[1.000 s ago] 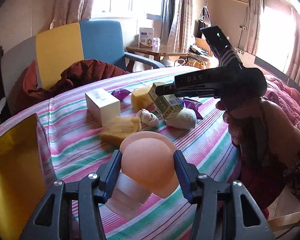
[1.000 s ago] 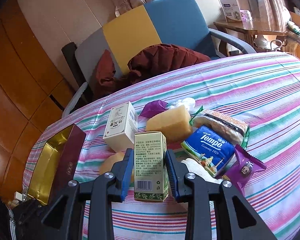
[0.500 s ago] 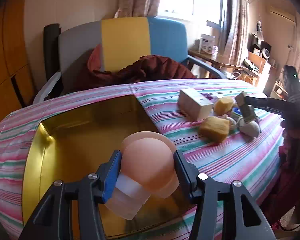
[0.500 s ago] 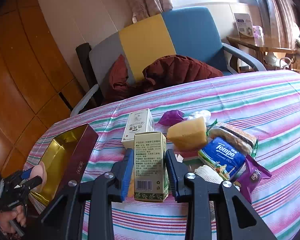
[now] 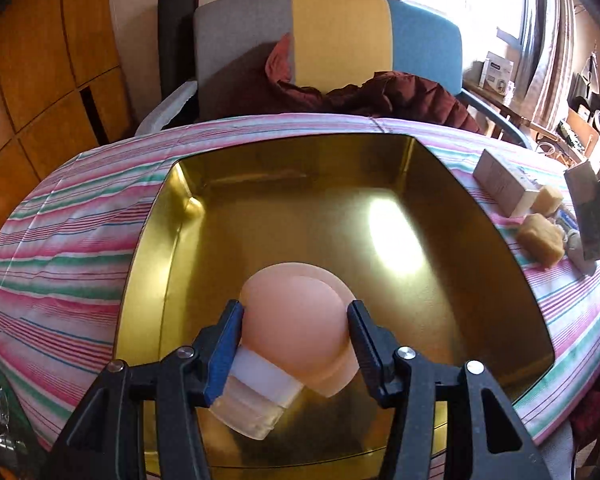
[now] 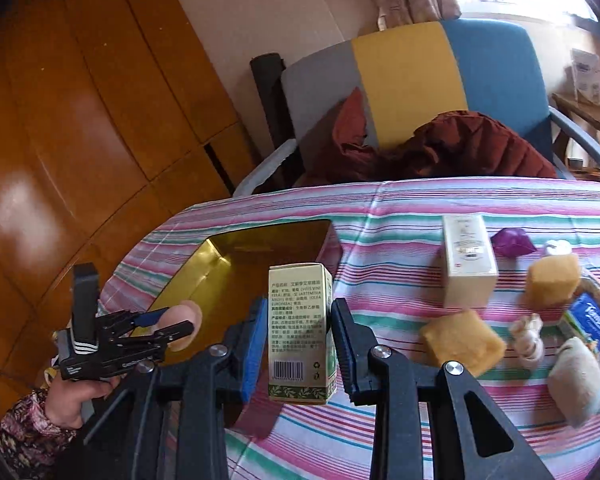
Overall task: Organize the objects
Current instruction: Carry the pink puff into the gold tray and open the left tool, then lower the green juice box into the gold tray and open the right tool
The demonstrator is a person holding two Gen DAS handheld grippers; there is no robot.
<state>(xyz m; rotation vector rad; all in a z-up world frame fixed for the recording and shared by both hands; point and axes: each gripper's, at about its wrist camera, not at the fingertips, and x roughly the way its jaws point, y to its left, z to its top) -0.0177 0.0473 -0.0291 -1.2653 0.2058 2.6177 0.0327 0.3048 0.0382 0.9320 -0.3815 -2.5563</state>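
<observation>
The peach-capped bottle (image 5: 296, 344) hangs over the near part of the gold box (image 5: 188, 208), clenched between the left gripper's (image 5: 296, 336) jaws. To place it well, lower it close to the floor, toward a corner, then release gently; how high it hangs is hard to judge. The right gripper (image 6: 298, 336) grasps the green carton (image 6: 301, 332) above the desk (image 6: 380, 208), just right of the box; loose items lie farther right.
</observation>
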